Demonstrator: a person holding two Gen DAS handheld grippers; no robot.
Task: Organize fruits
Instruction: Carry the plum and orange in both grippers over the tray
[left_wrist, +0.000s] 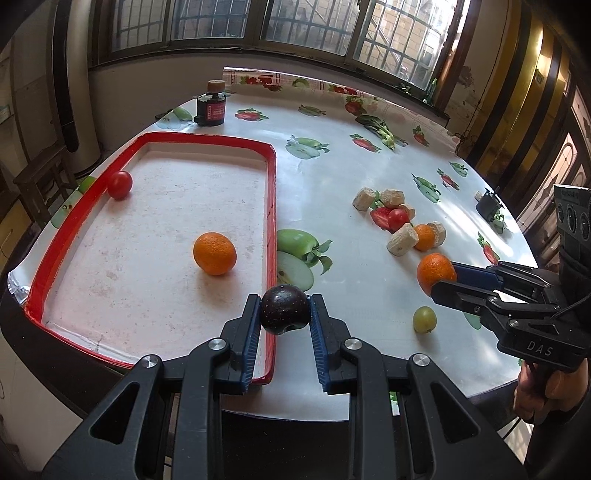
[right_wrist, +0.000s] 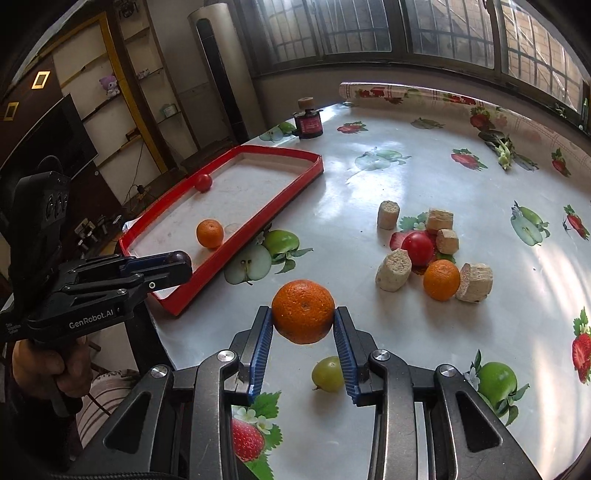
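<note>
My left gripper (left_wrist: 285, 309) is shut on a dark purple plum (left_wrist: 285, 309) and holds it above the near right rim of the red tray (left_wrist: 271, 206). The tray holds an orange (left_wrist: 214, 253) and a red tomato (left_wrist: 119, 184). My right gripper (right_wrist: 303, 317) is shut on an orange (right_wrist: 303, 315) and holds it above the table; it also shows in the left wrist view (left_wrist: 441, 278). A green grape (right_wrist: 327, 373) lies on the table under it. Another orange (right_wrist: 441, 279) and a tomato (right_wrist: 417, 248) lie among the biscuit pieces.
Several beige biscuit chunks (right_wrist: 393, 269) lie scattered around the loose fruit at the right. A dark jar with a cork lid (left_wrist: 211, 105) stands at the table's far edge. A small black object (left_wrist: 489, 206) sits at the far right. The tablecloth has printed fruit pictures.
</note>
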